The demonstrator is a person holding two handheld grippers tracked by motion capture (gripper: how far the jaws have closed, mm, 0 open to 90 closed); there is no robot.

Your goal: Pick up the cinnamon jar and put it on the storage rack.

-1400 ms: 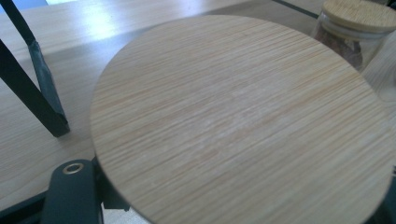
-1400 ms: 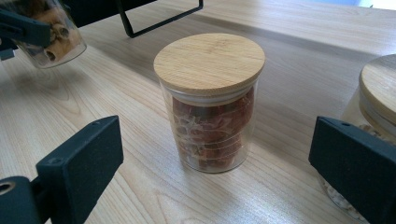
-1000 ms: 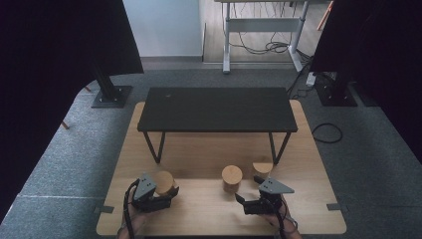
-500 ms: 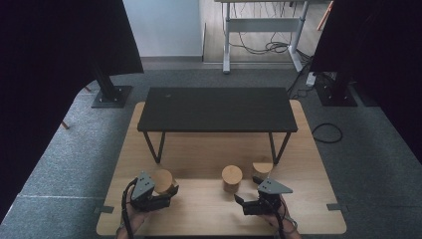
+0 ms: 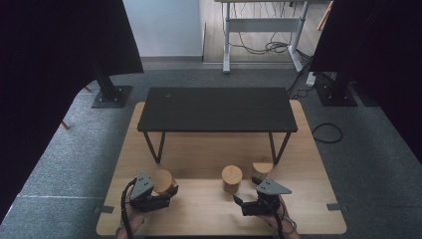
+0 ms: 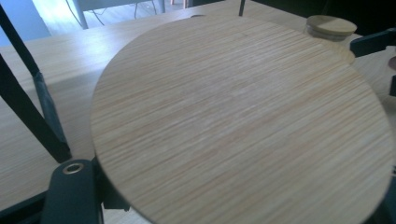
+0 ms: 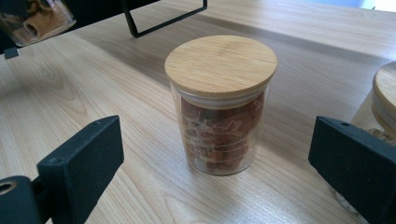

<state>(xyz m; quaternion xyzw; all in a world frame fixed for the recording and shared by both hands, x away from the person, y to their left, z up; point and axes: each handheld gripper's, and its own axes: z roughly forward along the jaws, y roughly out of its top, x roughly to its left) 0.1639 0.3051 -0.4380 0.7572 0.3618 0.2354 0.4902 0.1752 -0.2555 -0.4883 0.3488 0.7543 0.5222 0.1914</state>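
Three glass jars with round wooden lids stand near the front of the light wooden table (image 5: 199,154). My left gripper (image 5: 164,195) is shut on the left jar (image 5: 164,180). Its lid (image 6: 238,116) lies close before the left gripper view's camera. In the right gripper view this jar (image 7: 37,18) is at the top left corner. My right gripper (image 5: 246,190) is open, its jaws standing wide apart just short of the middle jar (image 5: 232,177). The middle jar (image 7: 219,107) holds reddish-brown pieces and touches neither jaw. The third jar (image 5: 262,169) stands to its right, with its edge (image 7: 385,93) beside the right jaw.
A low black table (image 5: 217,109) on thin black legs stands on the wooden table behind the jars. One of its legs (image 6: 28,116) runs close to the held jar. Grey carpet surrounds the wooden table, with dark stands at both back corners.
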